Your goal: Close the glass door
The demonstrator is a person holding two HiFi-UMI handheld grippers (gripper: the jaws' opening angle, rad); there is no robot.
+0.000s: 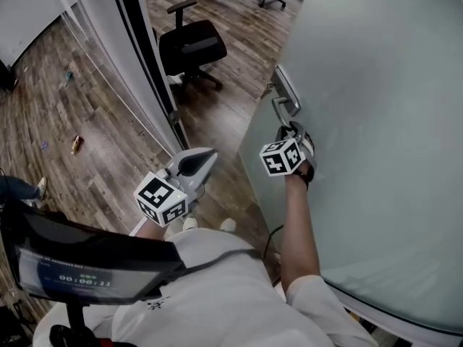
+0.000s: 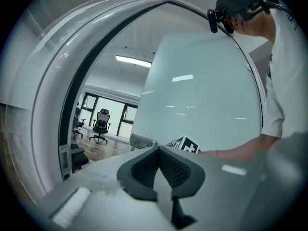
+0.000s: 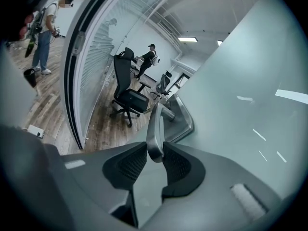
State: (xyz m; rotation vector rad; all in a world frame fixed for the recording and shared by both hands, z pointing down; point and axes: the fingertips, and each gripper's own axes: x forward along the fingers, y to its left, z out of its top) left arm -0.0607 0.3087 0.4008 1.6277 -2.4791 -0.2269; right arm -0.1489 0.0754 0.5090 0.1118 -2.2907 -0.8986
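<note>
One glass door [image 1: 376,121], one handle [image 3: 155,124] at its nine o'clock edge; right gripper [image 3: 155,154] clamps the handle; left gripper [image 2: 158,150] is closed, empty, at the right one's eight o'clock.

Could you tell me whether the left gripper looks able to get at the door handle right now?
Probably not: the right gripper is clamped on the handle at its free end, leaving little to grasp, and the left gripper sits shut, off to the side of the door.
</note>
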